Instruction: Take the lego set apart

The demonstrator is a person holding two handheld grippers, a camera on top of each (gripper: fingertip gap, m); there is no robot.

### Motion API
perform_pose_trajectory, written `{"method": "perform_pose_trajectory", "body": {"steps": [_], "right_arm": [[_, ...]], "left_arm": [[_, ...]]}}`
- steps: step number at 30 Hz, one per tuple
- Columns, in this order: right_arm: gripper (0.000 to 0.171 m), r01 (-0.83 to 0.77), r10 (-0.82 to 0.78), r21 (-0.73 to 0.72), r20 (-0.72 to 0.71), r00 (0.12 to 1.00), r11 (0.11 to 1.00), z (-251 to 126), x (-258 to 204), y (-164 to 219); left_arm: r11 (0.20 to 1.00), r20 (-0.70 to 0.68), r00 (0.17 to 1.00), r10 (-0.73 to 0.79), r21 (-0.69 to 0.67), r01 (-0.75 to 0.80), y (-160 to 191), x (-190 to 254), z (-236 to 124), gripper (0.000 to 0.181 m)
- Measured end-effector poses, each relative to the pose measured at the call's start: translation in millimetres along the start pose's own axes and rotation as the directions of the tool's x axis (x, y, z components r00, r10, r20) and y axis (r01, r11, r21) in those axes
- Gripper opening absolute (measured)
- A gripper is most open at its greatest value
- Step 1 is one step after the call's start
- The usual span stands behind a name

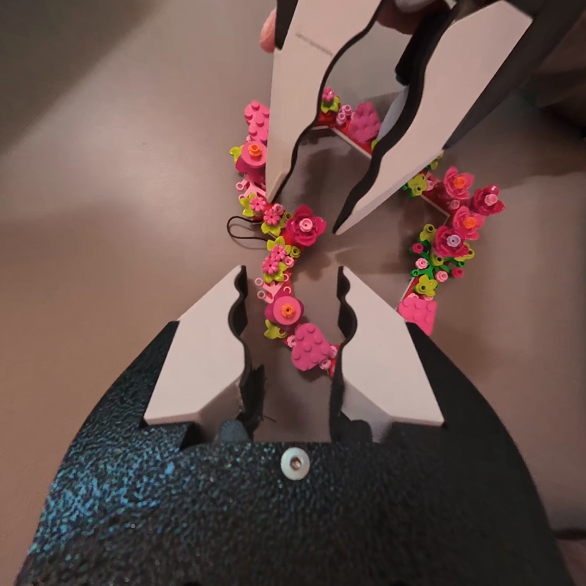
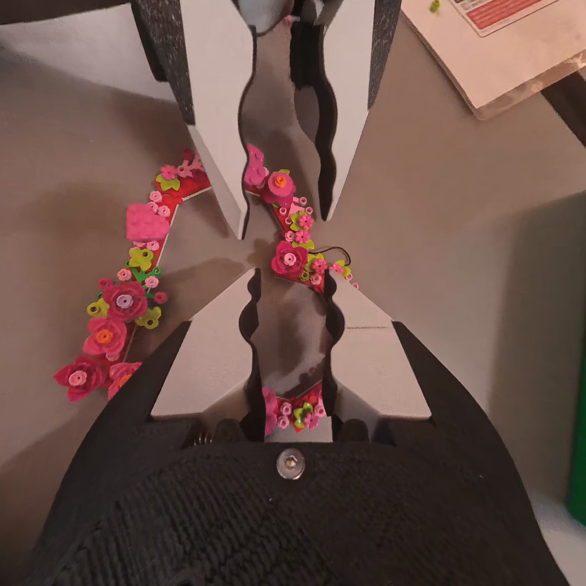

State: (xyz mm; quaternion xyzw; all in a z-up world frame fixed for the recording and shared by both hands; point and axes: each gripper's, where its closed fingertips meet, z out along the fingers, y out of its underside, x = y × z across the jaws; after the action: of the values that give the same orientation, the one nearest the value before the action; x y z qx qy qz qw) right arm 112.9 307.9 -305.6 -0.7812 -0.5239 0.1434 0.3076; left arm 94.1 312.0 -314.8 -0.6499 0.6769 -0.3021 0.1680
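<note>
The lego set (image 1: 287, 253) lies flat on the counter (image 1: 126, 222). My left tongs (image 1: 291, 272) and right tongs (image 2: 293, 274) both stand open above it, tips facing.

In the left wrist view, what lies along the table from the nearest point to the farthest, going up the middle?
left gripper → pink heart brick → orange-centred flower → dark pink rose → right gripper
</note>
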Motion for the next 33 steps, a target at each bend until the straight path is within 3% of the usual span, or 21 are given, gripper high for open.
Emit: {"method": "perform_pose_trajectory", "body": {"steps": [10,24,33], "right_arm": [[0.028,0.005,-0.005,0.011,0.013,1.000,1.000,8,0,-4],[0.022,0.032,-0.033,0.043,0.025,0.999,0.999,10,-9,-7],[0.021,0.143,-0.136,0.080,-0.093,0.986,0.986,10,-11,-8]], "left_arm": [[0.999,0.022,0.999,0.037,-0.023,-0.036,2,-3,11,0.031],[0.997,0.062,0.997,0.042,-0.071,-0.037,7,-6,9,0.019],[0.993,0.082,0.994,0.075,-0.094,-0.067,9,-6,9,0.018]]}}
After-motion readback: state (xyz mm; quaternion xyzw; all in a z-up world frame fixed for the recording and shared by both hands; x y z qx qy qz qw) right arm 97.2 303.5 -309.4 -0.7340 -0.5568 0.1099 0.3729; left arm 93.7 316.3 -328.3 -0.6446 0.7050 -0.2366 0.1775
